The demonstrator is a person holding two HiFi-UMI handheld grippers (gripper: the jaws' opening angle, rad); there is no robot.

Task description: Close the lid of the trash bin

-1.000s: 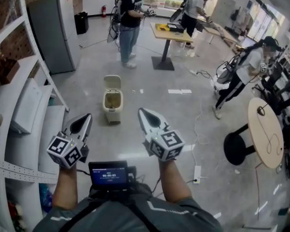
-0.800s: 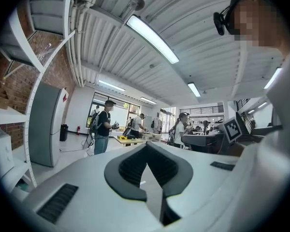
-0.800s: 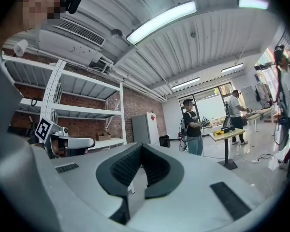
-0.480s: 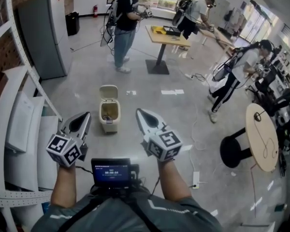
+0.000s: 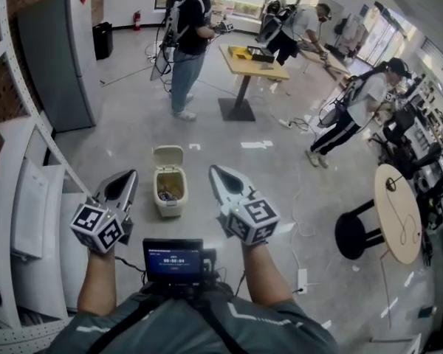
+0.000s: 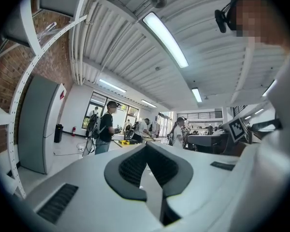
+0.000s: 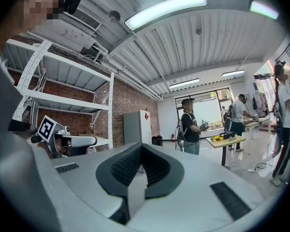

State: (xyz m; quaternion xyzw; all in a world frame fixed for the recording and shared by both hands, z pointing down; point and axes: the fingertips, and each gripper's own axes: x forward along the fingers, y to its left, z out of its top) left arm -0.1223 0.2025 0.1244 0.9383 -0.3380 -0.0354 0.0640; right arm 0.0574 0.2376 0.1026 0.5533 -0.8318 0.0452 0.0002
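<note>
The trash bin is seen ahead on the floor, between the left gripper and right gripper (both clenched, empty). Its lid is raised at the far rim.

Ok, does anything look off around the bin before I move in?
Nothing damaged or spilled. The trash bin stands upright, its lid tipped back open with some rubbish showing inside. Left gripper and right gripper are shut, empty, short of it.
</note>
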